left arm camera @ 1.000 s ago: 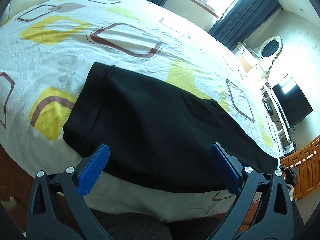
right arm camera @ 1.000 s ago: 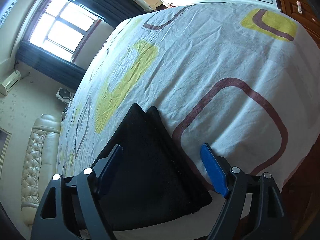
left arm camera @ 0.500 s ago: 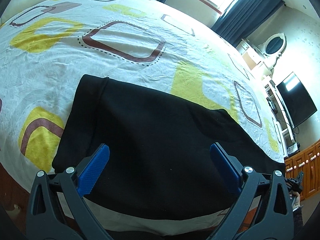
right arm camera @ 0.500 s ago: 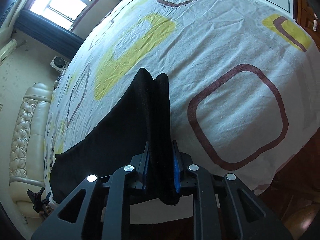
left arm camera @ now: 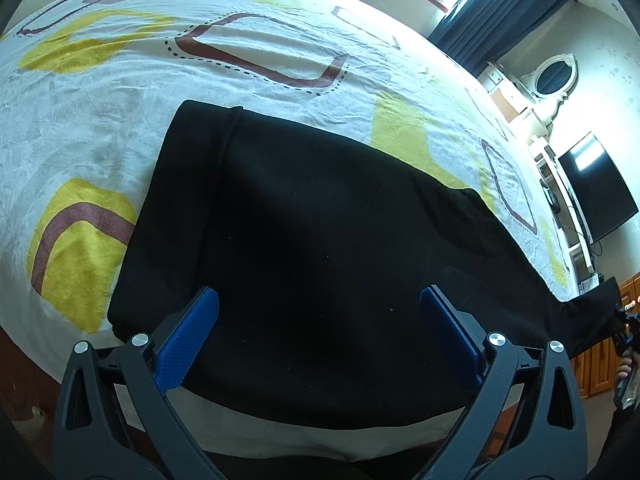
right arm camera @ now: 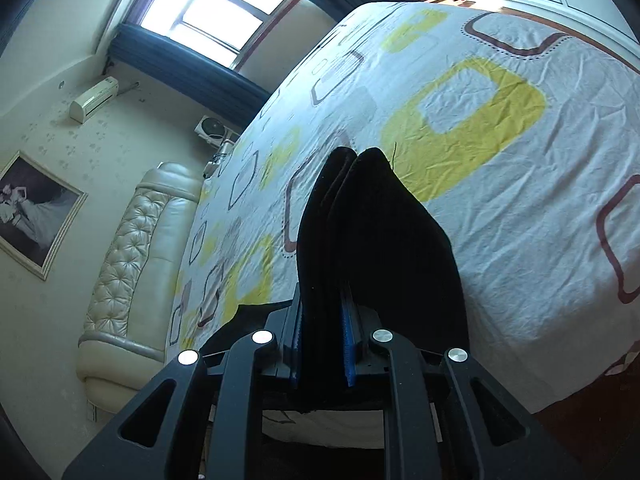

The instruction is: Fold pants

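Clamping down, my right gripper (right arm camera: 323, 344) had its blue pads pressed on a gathered fold of the black pants (right arm camera: 372, 248), the cloth rising as a dark ridge straight out from between the jaws and lifted off the bedsheet (right arm camera: 520, 184). In the left wrist view the same gripper showed small at the far right edge, with the raised leg end stretched toward it.

My left gripper (left arm camera: 320, 320) stood wide open, its two blue pads (left arm camera: 188, 332) spread apart above the pants with nothing between them; I could not tell whether the tips touched the cloth. Under it the pants lay spread flat across the near part of the bed, the waistband end toward the left, the leg running off to the right.

Around them the white sheet carried yellow and brown rounded squares. Beyond the bed I saw a cream padded headboard (right arm camera: 132, 264), a framed picture (right arm camera: 36, 212) on the wall, a window (right arm camera: 216, 12) with dark blue curtains, and a dark television (left arm camera: 596, 188) on the right-hand wall.
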Motion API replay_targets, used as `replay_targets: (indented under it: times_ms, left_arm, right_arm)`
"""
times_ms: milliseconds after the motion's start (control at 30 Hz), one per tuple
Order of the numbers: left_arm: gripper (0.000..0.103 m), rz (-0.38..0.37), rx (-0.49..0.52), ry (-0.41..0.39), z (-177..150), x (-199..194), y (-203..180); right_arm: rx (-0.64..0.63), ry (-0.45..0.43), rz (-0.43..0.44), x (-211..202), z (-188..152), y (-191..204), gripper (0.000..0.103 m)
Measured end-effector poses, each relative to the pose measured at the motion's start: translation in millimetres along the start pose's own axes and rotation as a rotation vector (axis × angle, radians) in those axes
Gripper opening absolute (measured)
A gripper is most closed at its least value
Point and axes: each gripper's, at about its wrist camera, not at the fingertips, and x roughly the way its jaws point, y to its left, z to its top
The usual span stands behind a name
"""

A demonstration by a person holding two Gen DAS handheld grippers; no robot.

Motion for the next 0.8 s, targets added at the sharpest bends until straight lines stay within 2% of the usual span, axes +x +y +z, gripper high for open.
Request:
replay_targets:
  times_ms: [133,267,500,700,767,800]
  left_arm:
    - [0.100,0.023,0.015,0.017,-1,1,-4]
    - [0.100,0.000,-0.017,0.026,0,-1,-1]
    - [0.100,-0.022,-0.051,0.028,1,-2,3]
    - [0.100,-0.018,-0.046,0.027,1,-2,2]
    - [0.100,-0.016,-0.040,0.029,1,-1,1]
    - [0.100,-0.015,-0.038,0.029,1,-1,1]
  right_arm:
    - [-0.055,0.053,0.050,44,-11,49,0.016]
    - [-0.111,0.124,0.057,96,-30,89,0.016]
    - [-0.176,0.233,-0.012,187,-78,121,0.016]
    - [-0.247,0.318,-0.146,247,-121,125,0.016]
    - [-0.237,0.335,-0.149,253,-129,121,0.026]
    - [-0.217,0.345,-0.122,253,-131,120,0.038]
